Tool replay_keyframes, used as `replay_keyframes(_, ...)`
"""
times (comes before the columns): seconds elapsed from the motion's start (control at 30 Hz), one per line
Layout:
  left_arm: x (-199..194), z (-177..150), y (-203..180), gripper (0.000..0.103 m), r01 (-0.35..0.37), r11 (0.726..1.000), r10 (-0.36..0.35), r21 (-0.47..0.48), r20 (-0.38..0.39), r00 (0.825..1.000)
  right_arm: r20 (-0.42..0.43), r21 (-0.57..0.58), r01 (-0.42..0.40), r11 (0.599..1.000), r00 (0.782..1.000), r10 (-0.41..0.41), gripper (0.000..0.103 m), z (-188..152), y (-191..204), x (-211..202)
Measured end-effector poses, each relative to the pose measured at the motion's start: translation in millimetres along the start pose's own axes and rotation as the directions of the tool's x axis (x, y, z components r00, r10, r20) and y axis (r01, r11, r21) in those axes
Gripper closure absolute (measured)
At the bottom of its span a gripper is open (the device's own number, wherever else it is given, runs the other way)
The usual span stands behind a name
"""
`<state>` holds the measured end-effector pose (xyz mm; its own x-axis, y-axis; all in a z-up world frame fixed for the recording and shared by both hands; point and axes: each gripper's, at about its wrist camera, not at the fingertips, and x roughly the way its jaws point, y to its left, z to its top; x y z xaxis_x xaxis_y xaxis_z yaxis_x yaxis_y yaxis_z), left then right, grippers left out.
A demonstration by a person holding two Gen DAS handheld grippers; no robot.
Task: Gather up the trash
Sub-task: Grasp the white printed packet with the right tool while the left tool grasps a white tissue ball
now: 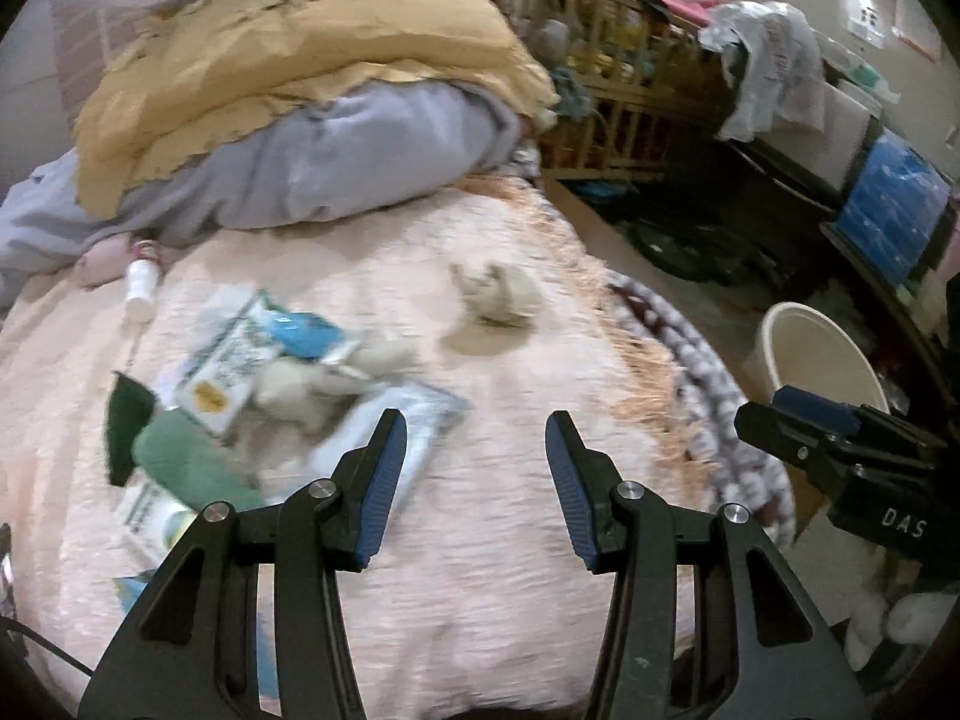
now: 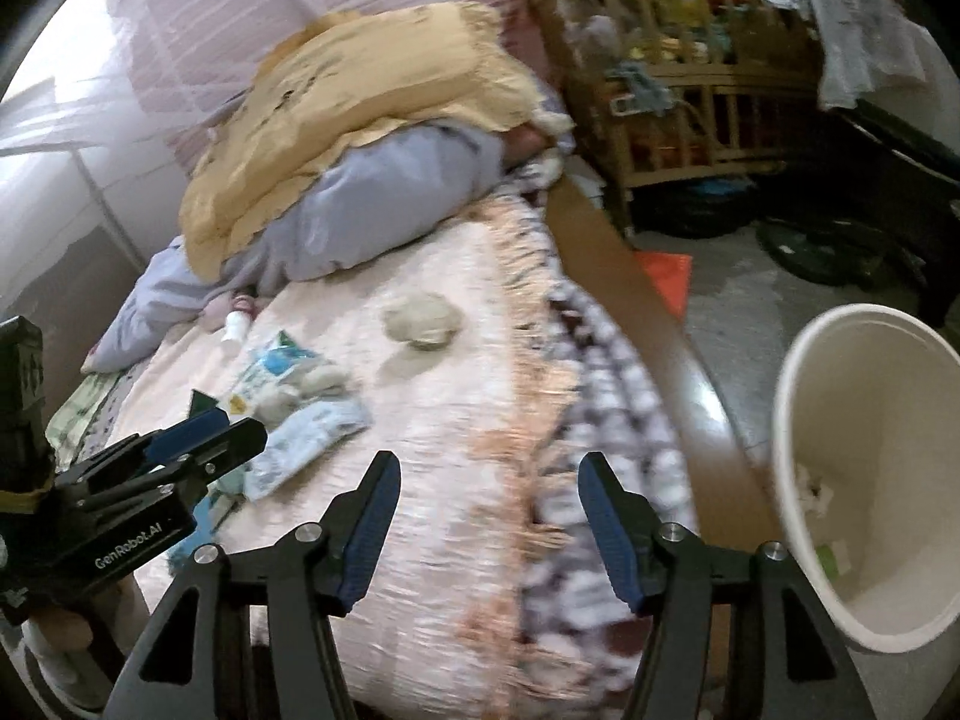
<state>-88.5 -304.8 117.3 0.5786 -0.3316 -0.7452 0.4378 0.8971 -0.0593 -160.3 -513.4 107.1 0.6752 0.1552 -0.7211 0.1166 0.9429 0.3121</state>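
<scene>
Trash lies on a pink bed (image 1: 480, 540): a crumpled beige tissue wad (image 1: 497, 294) (image 2: 423, 319), a second wad (image 1: 324, 384), blue-and-white wrappers (image 1: 300, 333) (image 2: 309, 435), a small carton (image 1: 216, 384) and a green cloth (image 1: 186, 462). A white bottle (image 1: 141, 288) lies near the pillows. My left gripper (image 1: 474, 480) is open and empty above the bed, right of the pile; it also shows in the right wrist view (image 2: 222, 426). My right gripper (image 2: 486, 510) is open and empty over the bed's edge. A cream bin (image 2: 870, 468) (image 1: 816, 360) stands on the floor at the right.
A yellow pillow (image 1: 312, 42) and a lavender blanket (image 1: 336, 162) fill the bed's head. A wooden crib (image 2: 678, 78) stands beyond. A wooden bed rail (image 2: 648, 324) runs between bed and bin. Dark clutter and a blue box (image 1: 894, 210) sit at the right.
</scene>
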Motion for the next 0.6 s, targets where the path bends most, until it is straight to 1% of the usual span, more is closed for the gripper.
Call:
replay_keyframes(0.17, -8.2, -4.5, 34.3, 0.056, -0.033, 0.999, 0.033, -0.036, 0.002, 0.999, -0.029, -0.052, -0.033, 0.998, 0.999, 0.032, 0.041, 2.0, 33.1, 18.4)
replay_keyframes(0.3, -14.0, -10.9, 71.4, 0.056, -0.049, 0.995, 0.048, -0.090, -0.012, 0.999, -0.063, -0.096, -0.059, 0.994, 0.997, 0.053, 0.040, 0.7, 57.9, 33.6)
replay_keyframes(0.37, -17.0, -15.6, 87.6, 0.056, -0.057, 0.992, 0.056, -0.111, -0.017, 0.998, -0.080, -0.111, -0.071, 0.991, 0.995, 0.062, 0.037, -0.5, 67.3, 40.9)
replay_keyframes(0.5, -20.5, -24.8, 115.5, 0.056, -0.075, 0.987, 0.070, -0.143, -0.035, 0.997, -0.108, -0.144, -0.090, 0.985, 0.991, 0.075, 0.036, -2.0, 84.8, 54.3)
replay_keyframes(0.6, -20.6, -29.7, 134.8, 0.056, -0.080, 0.980, 0.072, -0.183, -0.052, 0.996, -0.141, -0.145, -0.117, 0.982, 0.985, 0.096, 0.036, -1.1, 94.5, 69.0)
